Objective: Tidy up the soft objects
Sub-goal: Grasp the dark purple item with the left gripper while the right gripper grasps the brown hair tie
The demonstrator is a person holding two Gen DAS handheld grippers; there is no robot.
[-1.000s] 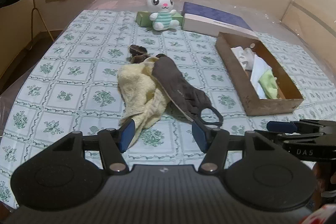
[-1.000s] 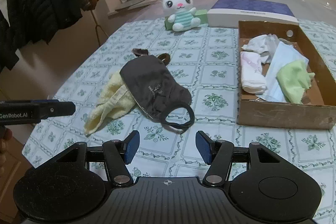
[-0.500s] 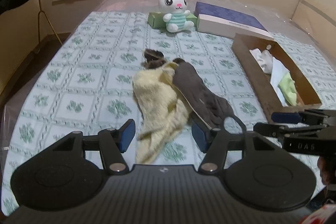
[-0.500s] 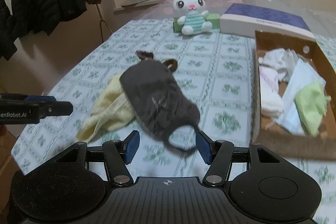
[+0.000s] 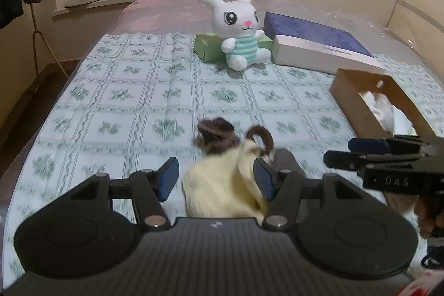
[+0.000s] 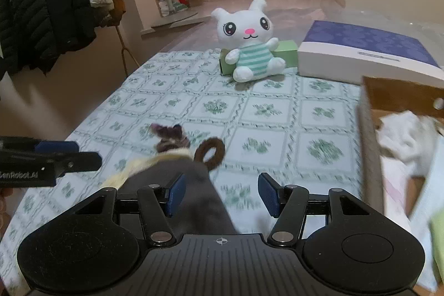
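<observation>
A pale yellow cloth (image 5: 222, 185) lies crumpled on the patterned bedcover, between the blue pads of my left gripper (image 5: 215, 179), which is open and not pressing on it. A dark grey face mask (image 6: 194, 185) overlaps the cloth. It runs under the left finger of my right gripper (image 6: 221, 193), also open. Brown fuzzy hair ties (image 5: 216, 135) and a brown loop (image 6: 209, 151) sit just beyond the pile. The cardboard box (image 5: 358, 104) on the right holds white cloths (image 6: 402, 138). Each gripper shows at the edge of the other's view: right gripper (image 5: 341, 151), left gripper (image 6: 86, 153).
A white bunny plush (image 5: 238, 29) leans on a green carton (image 5: 206, 47) at the far end, beside a blue-and-white flat box (image 5: 319, 46). Dark jackets (image 6: 41, 4) hang on a rack to the left of the bed. The bedcover (image 5: 111, 101) ends at the left edge.
Both grippers have moved forward over the pile. The yellow cloth and the mask, earlier ahead of the fingertips, now lie between and under them. Jaw widths look the same.
</observation>
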